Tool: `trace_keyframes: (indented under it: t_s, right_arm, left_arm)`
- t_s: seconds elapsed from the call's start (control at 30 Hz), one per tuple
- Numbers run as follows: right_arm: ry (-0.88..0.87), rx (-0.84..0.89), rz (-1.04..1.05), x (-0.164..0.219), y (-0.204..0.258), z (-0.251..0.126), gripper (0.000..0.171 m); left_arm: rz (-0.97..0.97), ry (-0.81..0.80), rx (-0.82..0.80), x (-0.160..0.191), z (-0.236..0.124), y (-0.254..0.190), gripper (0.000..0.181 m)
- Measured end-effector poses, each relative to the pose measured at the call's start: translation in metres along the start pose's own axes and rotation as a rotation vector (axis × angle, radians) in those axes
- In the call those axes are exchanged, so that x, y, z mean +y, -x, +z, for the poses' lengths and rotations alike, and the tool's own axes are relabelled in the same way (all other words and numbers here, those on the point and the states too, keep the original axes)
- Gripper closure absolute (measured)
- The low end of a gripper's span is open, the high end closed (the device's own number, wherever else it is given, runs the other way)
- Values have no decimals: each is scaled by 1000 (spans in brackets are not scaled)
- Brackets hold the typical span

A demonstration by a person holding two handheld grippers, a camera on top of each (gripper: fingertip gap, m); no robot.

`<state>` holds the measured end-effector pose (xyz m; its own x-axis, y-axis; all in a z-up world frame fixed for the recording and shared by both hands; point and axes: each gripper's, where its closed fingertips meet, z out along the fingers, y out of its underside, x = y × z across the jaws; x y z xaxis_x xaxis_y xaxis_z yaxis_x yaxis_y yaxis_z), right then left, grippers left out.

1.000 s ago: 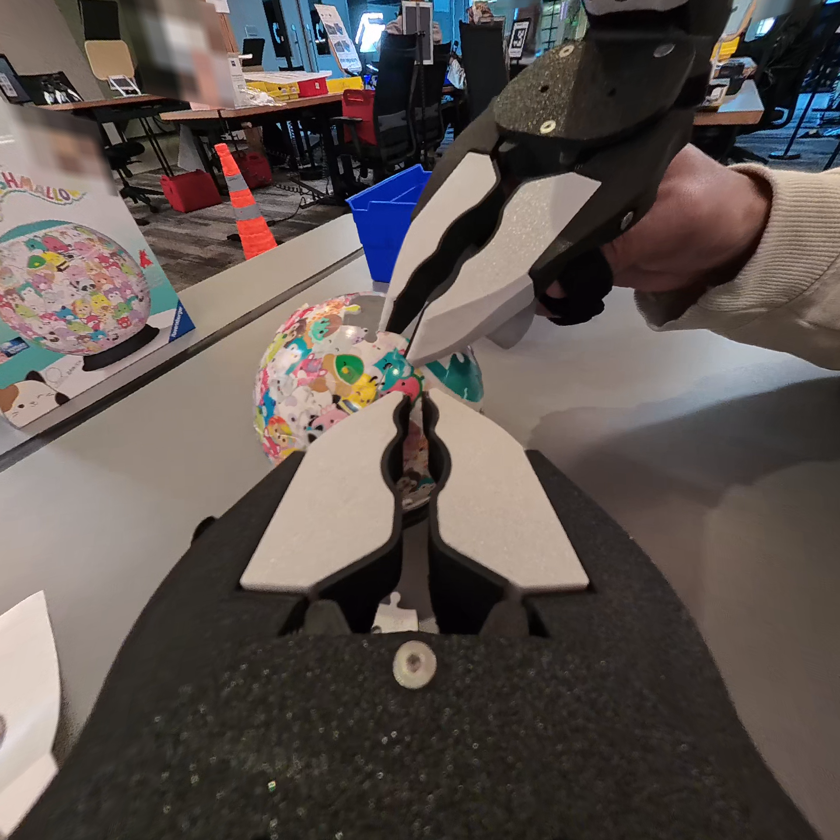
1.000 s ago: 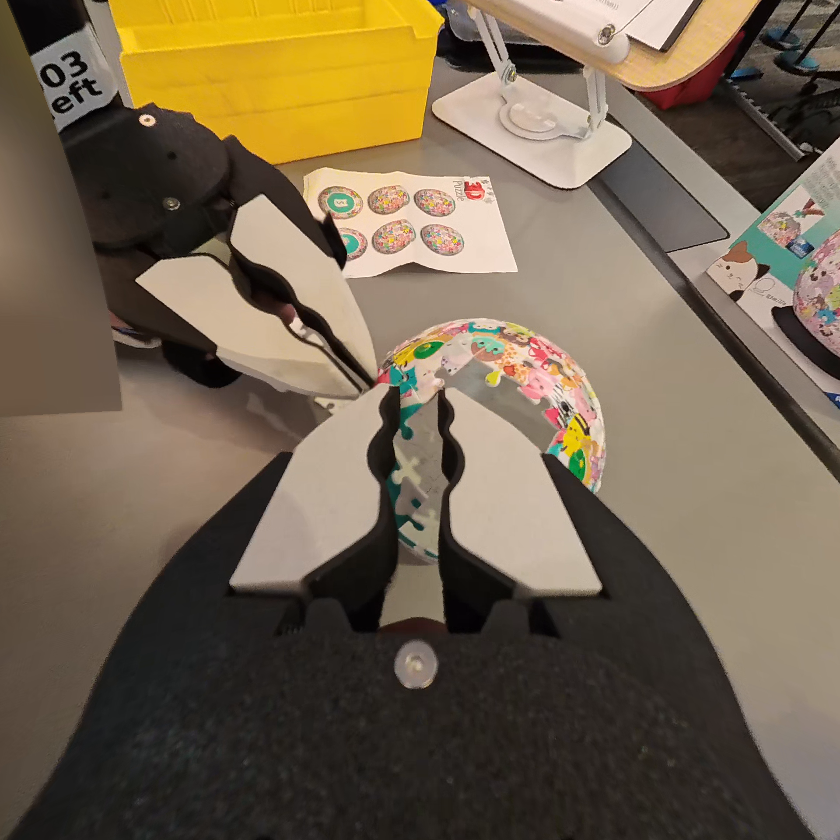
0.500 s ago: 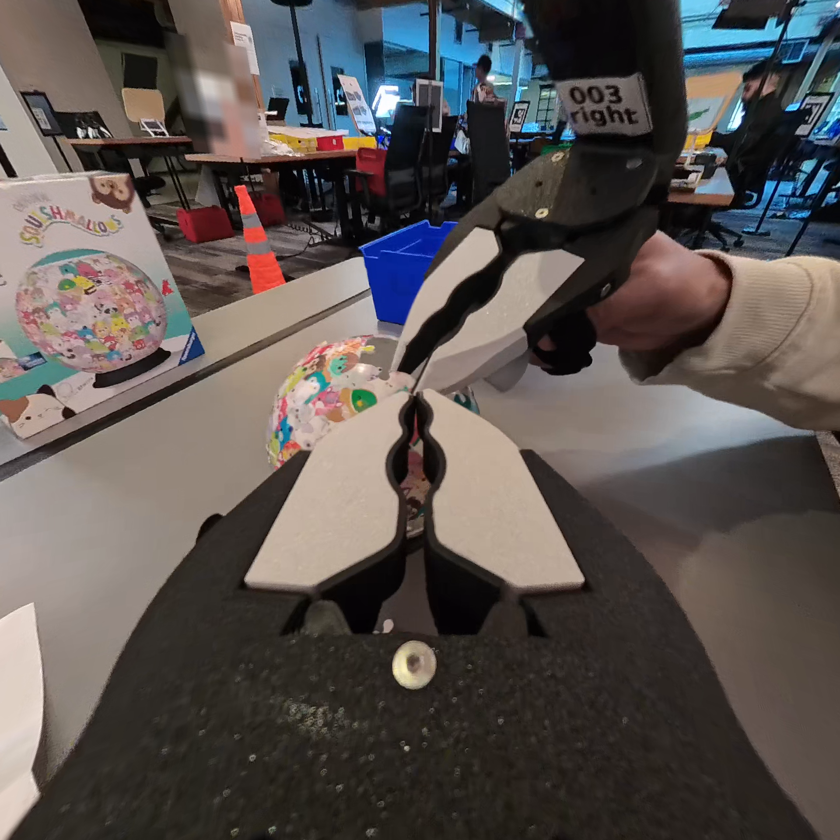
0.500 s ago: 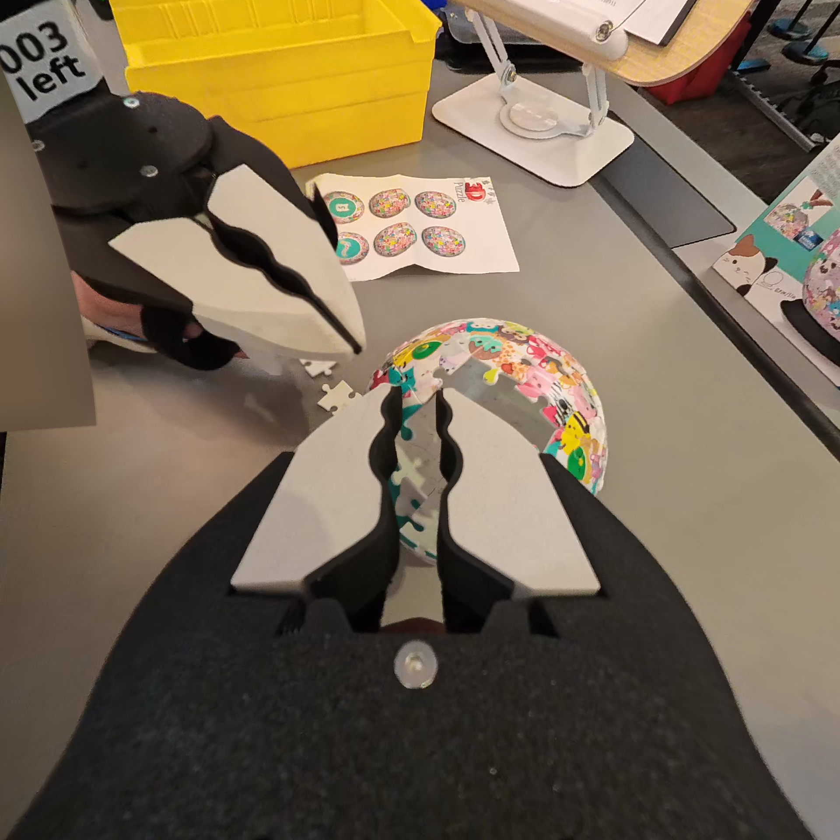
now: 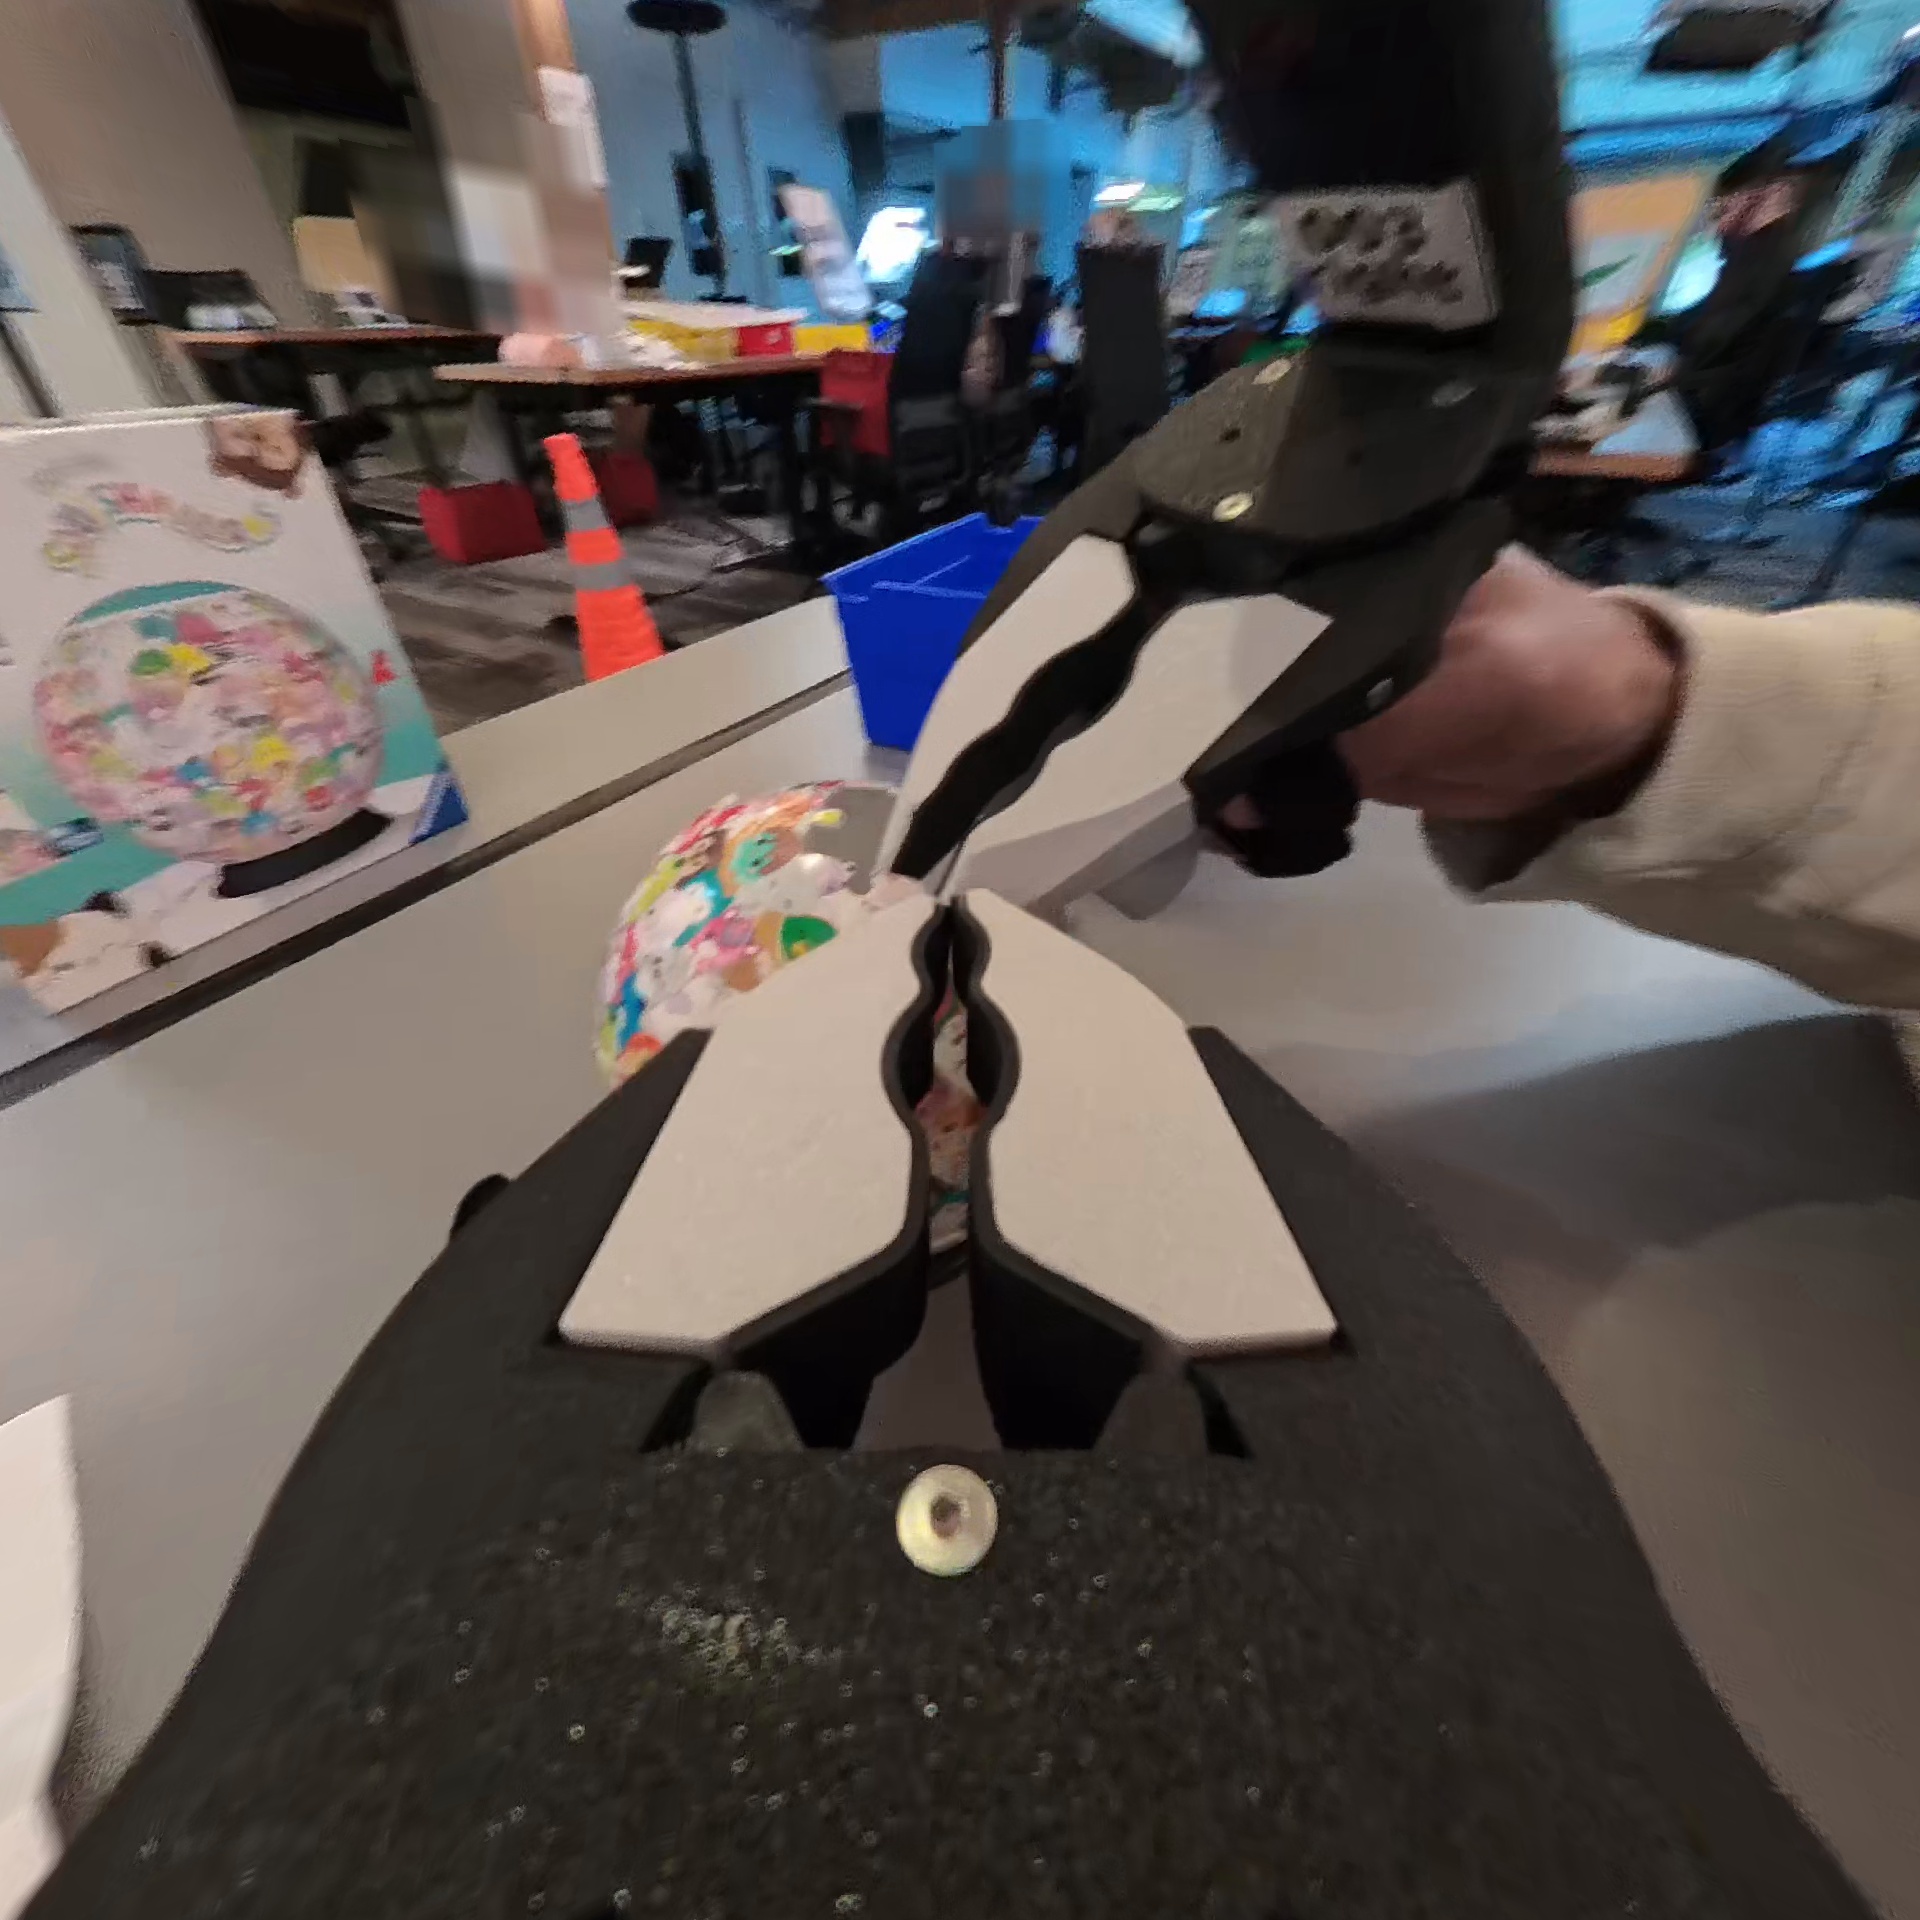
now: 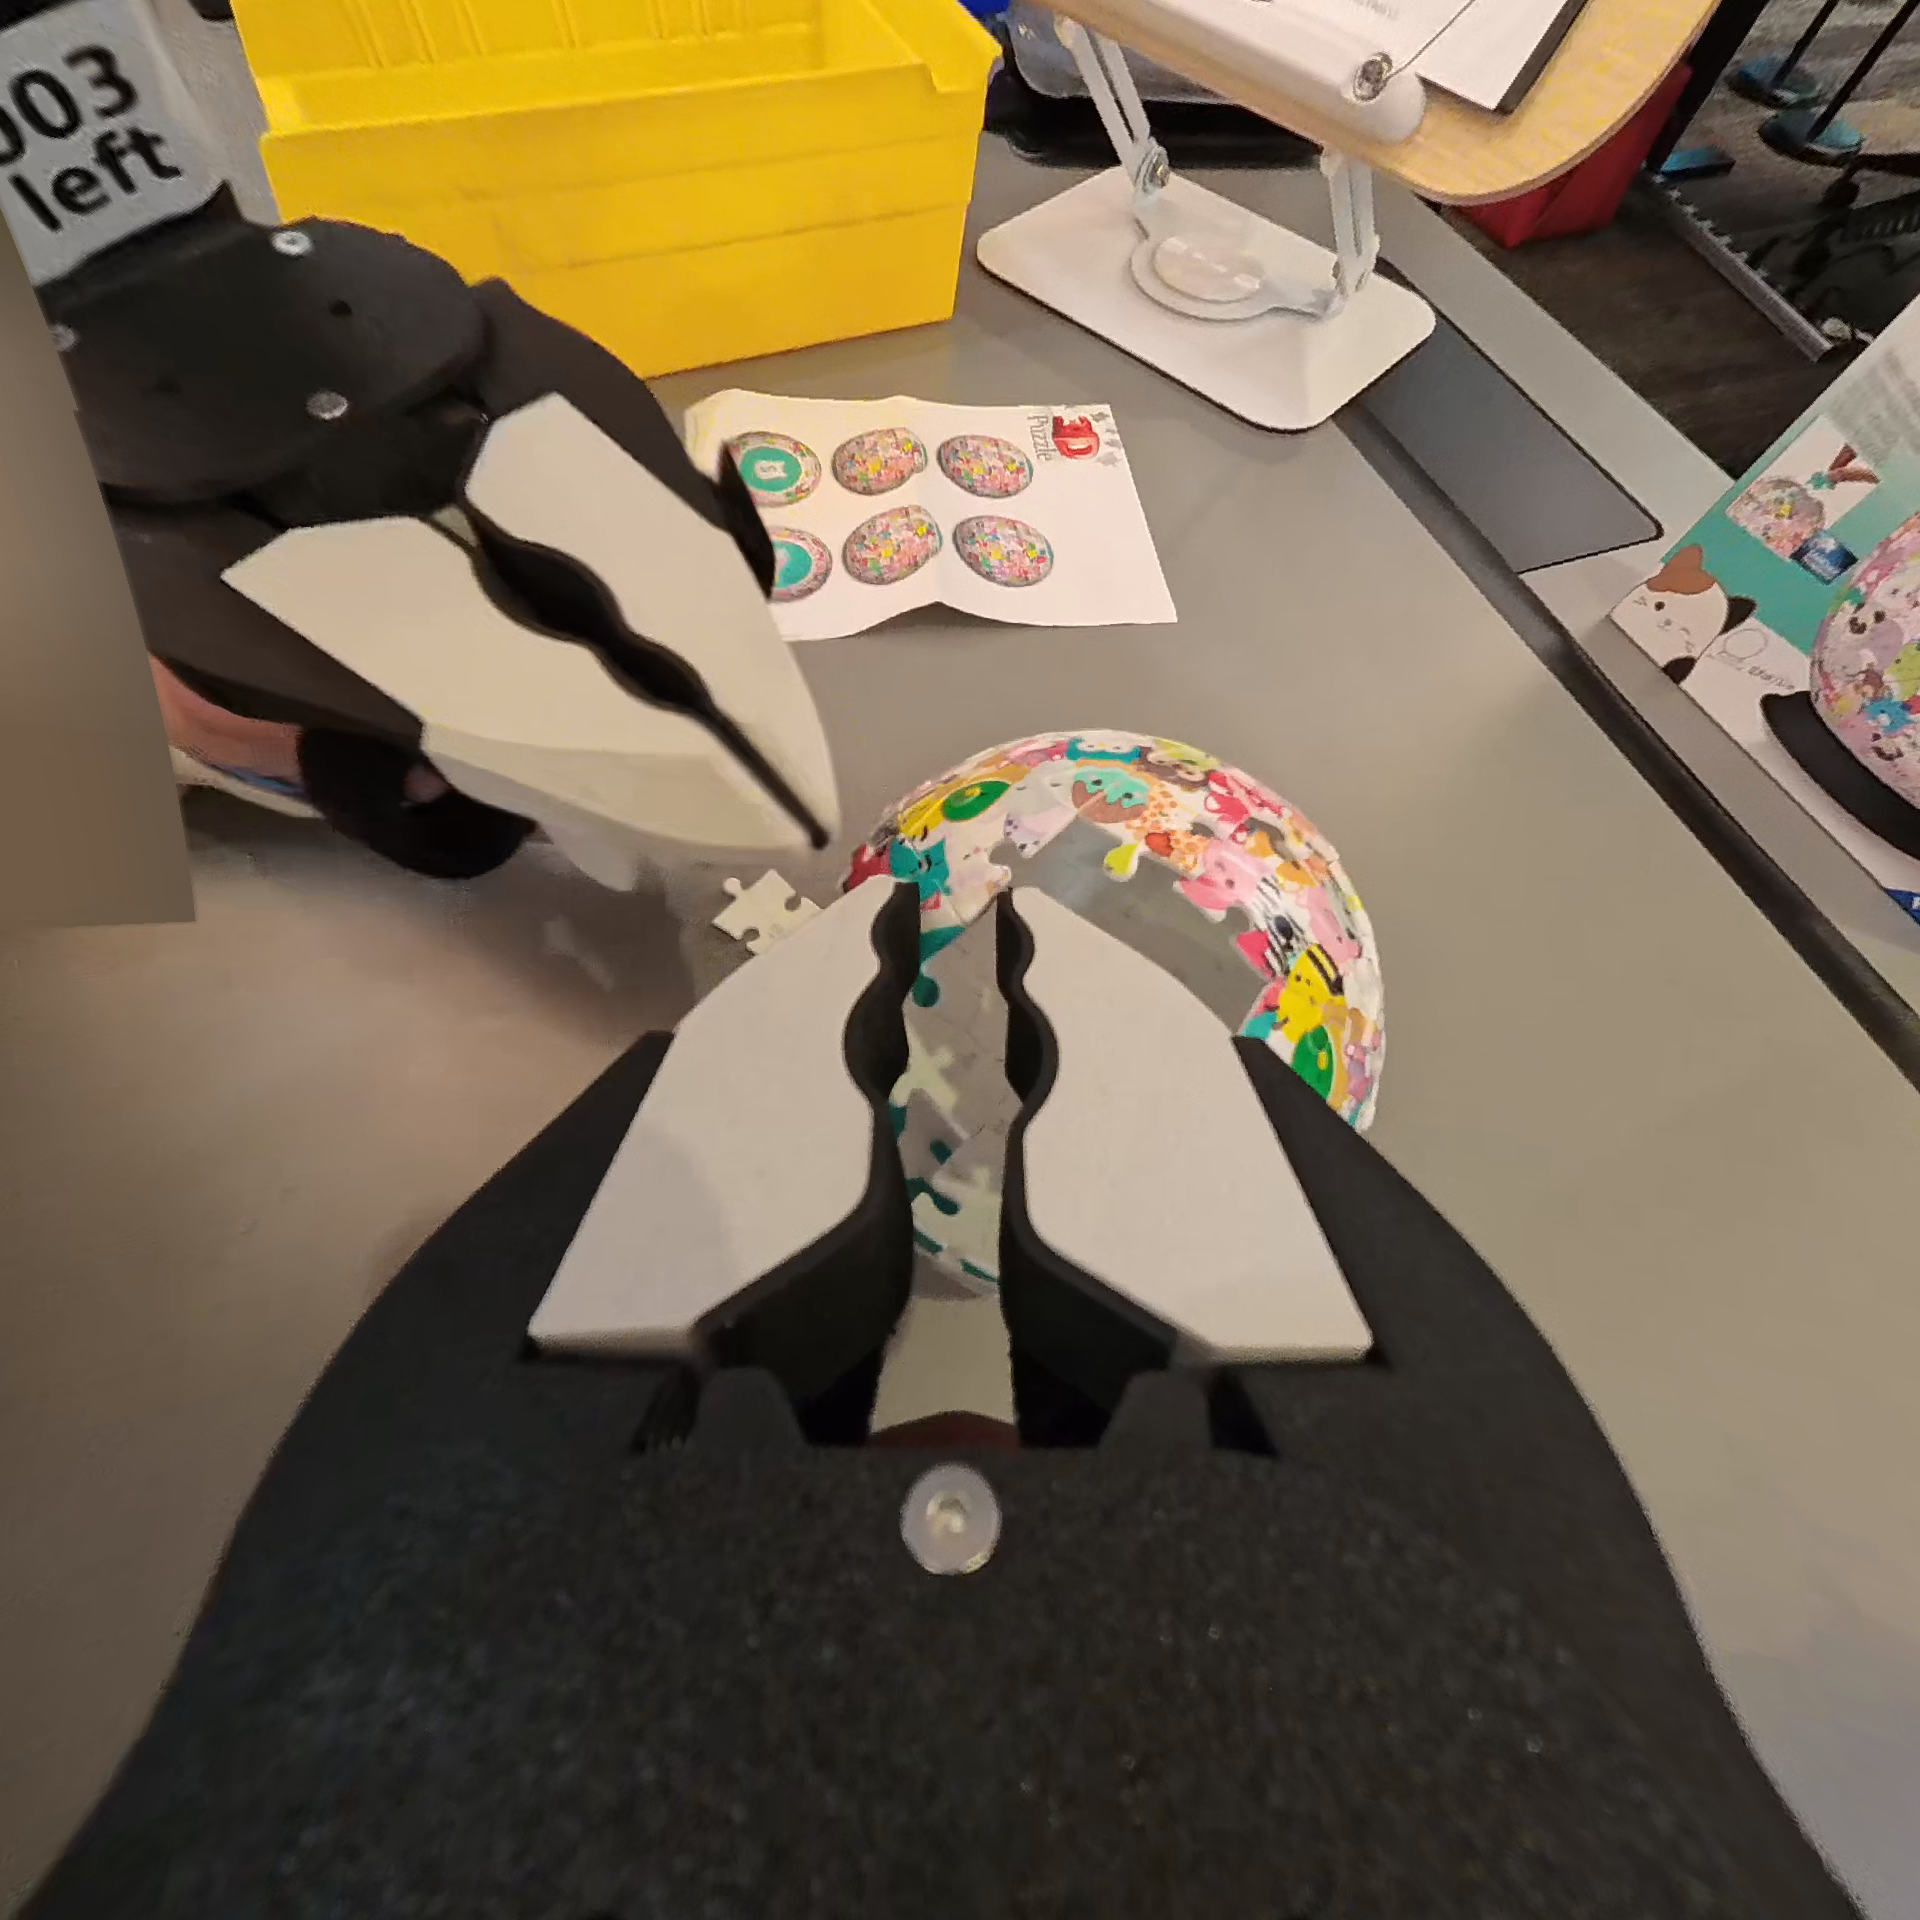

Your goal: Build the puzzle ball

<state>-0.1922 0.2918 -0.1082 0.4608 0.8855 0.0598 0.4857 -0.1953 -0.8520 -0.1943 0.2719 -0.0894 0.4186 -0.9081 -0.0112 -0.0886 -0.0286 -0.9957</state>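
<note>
While the half-built puzzle ball (image 6: 1195,831) rests on the grey bench (image 6: 1558,1351), the right claw (image 6: 951,904) grips the ball's open rim between slightly parted fingers. The left claw (image 6: 816,831) hovers just beside the ball, clenched with nothing visible in it. A loose white puzzle piece (image 6: 764,904) lies on the bench near the ball, with an instruction sheet (image 6: 1039,582) and yellow bin (image 6: 623,187) farther off.

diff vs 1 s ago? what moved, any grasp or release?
The left gripper, shut throughout, lifted up and back off the puzzle ball; a loose white piece shows on the table where its tip was. No visible grasp or release. The right gripper stays clamped on the ball's rim; ball, yellow bin and instruction sheet unmoved.
</note>
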Motion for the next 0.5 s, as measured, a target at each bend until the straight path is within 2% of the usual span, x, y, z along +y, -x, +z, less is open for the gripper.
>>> trace_keyframes:
  t_s: [0.13,0.3,0.4,0.5]
  right_arm:
    - [0,1,-1,0,0,0,157]
    - [-5,-2,3,0,-1,0,157]
    - [-9,-6,7,0,-1,0,157]
    - [-5,-3,6,0,-1,0,158]
  left_arm:
    - [57,81,-44,16,5,6,181]
    - [21,40,-30,8,2,5,181]
    - [45,92,-46,17,4,8,181]
    - [41,65,-23,13,2,5,181]
